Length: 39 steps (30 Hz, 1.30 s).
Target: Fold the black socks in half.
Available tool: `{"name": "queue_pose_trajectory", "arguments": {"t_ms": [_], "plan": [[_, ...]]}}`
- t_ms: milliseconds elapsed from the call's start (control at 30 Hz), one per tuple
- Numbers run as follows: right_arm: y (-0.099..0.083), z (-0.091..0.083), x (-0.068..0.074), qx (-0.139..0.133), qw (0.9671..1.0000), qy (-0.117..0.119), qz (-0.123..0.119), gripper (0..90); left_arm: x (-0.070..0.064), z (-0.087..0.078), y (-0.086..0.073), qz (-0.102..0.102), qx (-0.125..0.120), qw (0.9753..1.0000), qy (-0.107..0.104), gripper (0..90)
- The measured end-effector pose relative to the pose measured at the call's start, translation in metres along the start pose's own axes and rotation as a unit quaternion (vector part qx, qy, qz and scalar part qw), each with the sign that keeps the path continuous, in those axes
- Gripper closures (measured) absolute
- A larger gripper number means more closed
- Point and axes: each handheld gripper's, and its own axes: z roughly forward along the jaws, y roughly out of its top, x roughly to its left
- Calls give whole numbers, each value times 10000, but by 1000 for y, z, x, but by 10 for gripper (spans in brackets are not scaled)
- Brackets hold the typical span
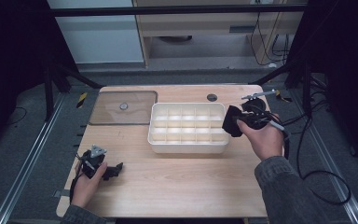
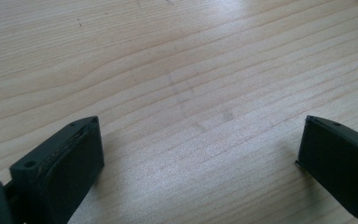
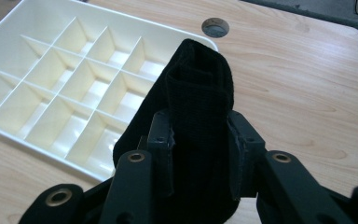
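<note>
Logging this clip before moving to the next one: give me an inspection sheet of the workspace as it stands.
Surface: light wooden table top with a round cable hole and a clear plastic panel at its far left.
Job's things: white plastic divided organiser tray, its visible compartments empty; folded black fabric piece held at the tray's right end.
Clutter: nothing seen.
Grippers: left hand-held gripper low over bare wood, jaws wide open; right hand-held gripper clamped on the fabric.
Cables: black cable trailing off the right edge.
Surroundings: grey floor, black frame legs, pale cabinet behind.
</note>
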Motion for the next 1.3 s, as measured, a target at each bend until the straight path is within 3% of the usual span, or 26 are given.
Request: {"name": "queue_pose_trajectory", "arguments": {"t_ms": [400,733,1300], "plan": [[10,9,-1,-67,10000,-58,-23,668,0,0,-1,12,-35,10000,4,0],[20,9,12,-113,9995,-129,-276,668,0,0,-2,27,-60,10000,4,0],[19,37,19,212,9985,-156,-478,667,0,0,-2,31,-50,10000,2,0]]}}
